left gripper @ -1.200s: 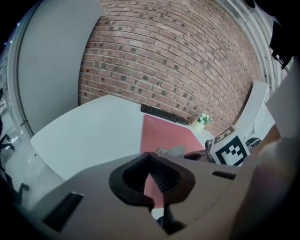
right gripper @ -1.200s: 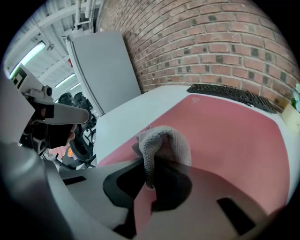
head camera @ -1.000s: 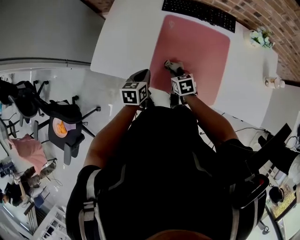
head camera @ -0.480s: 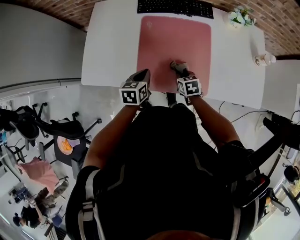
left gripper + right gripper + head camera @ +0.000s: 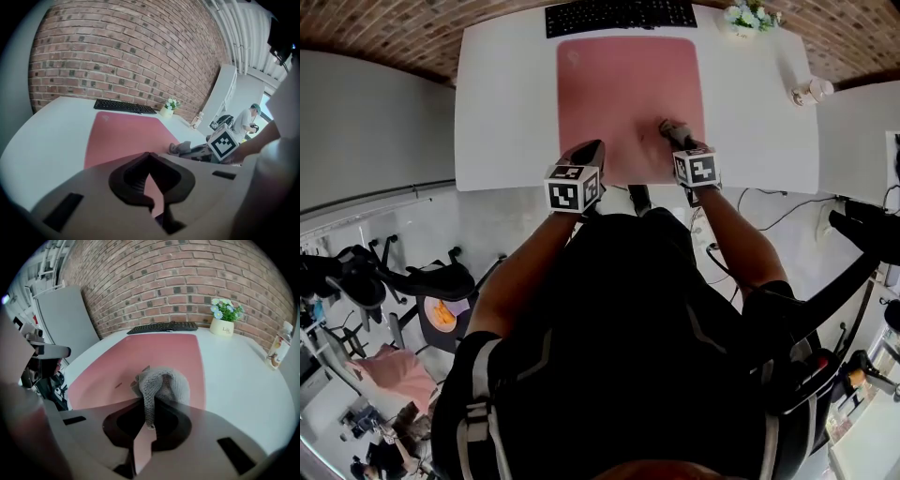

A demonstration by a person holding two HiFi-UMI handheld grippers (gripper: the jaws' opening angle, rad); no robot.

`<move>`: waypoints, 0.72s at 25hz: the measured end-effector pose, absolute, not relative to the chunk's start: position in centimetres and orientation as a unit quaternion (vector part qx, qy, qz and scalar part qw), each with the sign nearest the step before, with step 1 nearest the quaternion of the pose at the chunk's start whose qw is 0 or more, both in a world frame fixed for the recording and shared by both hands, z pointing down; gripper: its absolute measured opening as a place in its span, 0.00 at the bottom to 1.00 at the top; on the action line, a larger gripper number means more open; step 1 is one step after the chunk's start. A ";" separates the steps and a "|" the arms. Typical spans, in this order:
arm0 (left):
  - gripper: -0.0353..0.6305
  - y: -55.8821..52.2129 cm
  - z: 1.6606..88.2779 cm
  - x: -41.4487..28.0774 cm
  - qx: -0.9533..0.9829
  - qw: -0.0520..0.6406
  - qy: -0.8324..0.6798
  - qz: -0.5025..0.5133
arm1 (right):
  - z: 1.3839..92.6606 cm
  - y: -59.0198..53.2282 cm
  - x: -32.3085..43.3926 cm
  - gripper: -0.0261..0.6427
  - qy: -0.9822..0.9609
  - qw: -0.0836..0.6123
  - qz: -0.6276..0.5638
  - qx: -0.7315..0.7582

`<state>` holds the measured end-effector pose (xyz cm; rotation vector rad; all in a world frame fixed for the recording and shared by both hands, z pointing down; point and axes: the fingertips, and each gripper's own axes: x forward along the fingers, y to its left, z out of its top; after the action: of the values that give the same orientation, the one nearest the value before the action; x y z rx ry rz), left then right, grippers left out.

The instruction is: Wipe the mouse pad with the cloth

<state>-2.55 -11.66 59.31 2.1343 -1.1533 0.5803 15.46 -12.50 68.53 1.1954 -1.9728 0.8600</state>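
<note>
A pink mouse pad [image 5: 623, 89] lies on the white table [image 5: 502, 103], in front of a black keyboard [image 5: 619, 14]. A grey knitted cloth [image 5: 672, 131] rests on the pad's near right part, and my right gripper [image 5: 678, 141] is shut on it. In the right gripper view the cloth [image 5: 161, 383] bunches on the pad [image 5: 154, 355] just past the right gripper [image 5: 149, 411]. My left gripper [image 5: 587, 152] hangs over the pad's near left corner, shut with nothing held. In the left gripper view the left gripper [image 5: 150, 164] sits above the pad [image 5: 126, 138], with the cloth [image 5: 180, 149] to its right.
A small pot of flowers [image 5: 748, 16] stands at the table's far right, and a bottle [image 5: 811, 91] near the right edge. Office chairs [image 5: 422, 281] stand on the floor to the left. Cables [image 5: 769, 217] hang below the table's near right edge.
My right gripper has dragged the cloth rightward along the pad's near part, from left of middle to the right side. The left gripper has stayed by the near left corner.
</note>
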 end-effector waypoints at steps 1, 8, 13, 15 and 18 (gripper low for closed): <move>0.05 -11.6 59.3 -2.4 0.812 0.317 -0.436 0.221 | 68.5 -12.5 16.2 0.08 -0.752 0.335 0.330 0.462; 0.05 -11.6 58.9 -3.2 0.811 0.313 -0.446 0.212 | 67.7 -13.0 20.7 0.08 -0.711 0.342 0.338 0.513; 0.05 -11.3 58.1 -5.5 0.809 0.308 -0.463 0.191 | 64.4 -14.1 17.8 0.08 -0.733 0.321 0.319 0.508; 0.05 -11.0 57.7 -6.5 0.806 0.309 -0.471 0.183 | 63.1 -14.3 14.9 0.08 -0.753 0.312 0.311 0.490; 0.05 -10.7 56.7 -8.2 0.805 0.305 -0.480 0.171 | 61.2 -14.5 9.4 0.08 -0.783 0.292 0.306 0.457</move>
<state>-8.22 -10.72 56.65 2.1315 -1.2702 0.4534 9.37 -14.54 61.16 1.2166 -2.0854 0.8157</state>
